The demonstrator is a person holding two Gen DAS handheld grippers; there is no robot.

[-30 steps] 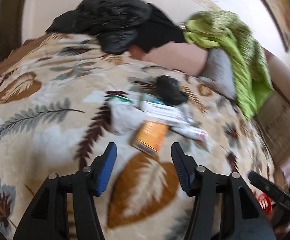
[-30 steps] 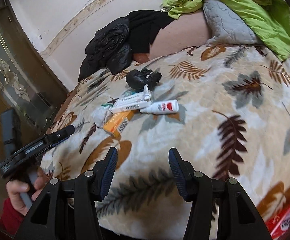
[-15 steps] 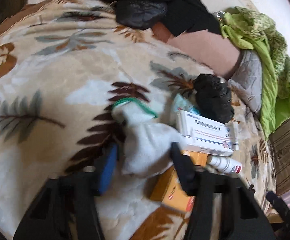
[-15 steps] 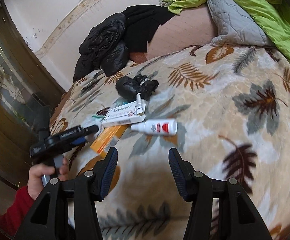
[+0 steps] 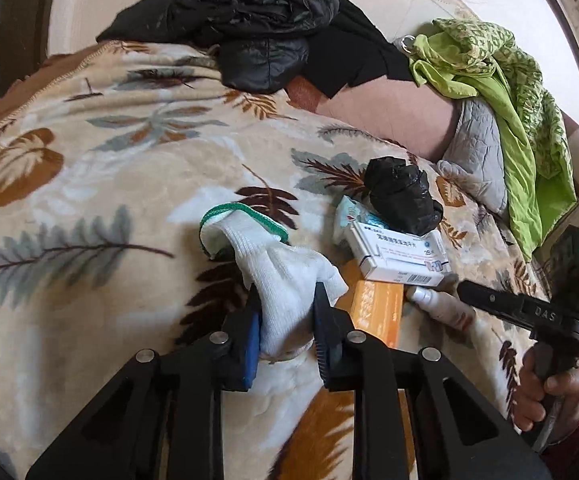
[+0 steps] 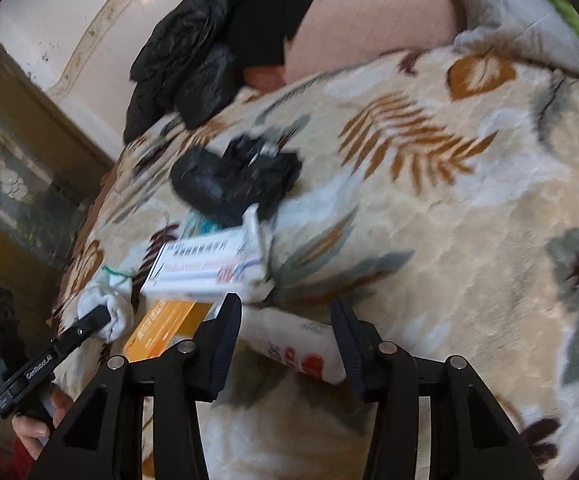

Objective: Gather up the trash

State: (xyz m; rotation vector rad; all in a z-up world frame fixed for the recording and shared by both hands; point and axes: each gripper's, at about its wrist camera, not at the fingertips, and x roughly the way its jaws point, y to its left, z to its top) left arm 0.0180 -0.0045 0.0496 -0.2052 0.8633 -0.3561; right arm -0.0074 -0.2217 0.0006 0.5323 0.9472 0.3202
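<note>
A pile of trash lies on the leaf-patterned blanket. My left gripper is shut on a white knit glove with a green cuff. Beside it lie an orange box, a white medicine box, a crumpled black bag and a white bottle. My right gripper is open, its jaws on either side of the white bottle, not closed on it. The right wrist view also shows the glove, orange box, white box and black bag.
Black jackets and a green cloth with a grey pillow lie at the head of the bed. A dark wooden door stands left of the bed in the right wrist view.
My left gripper has closed on the white glove. My right gripper has moved forward and down to the pile, so the white bottle now lies between its open jaws.
</note>
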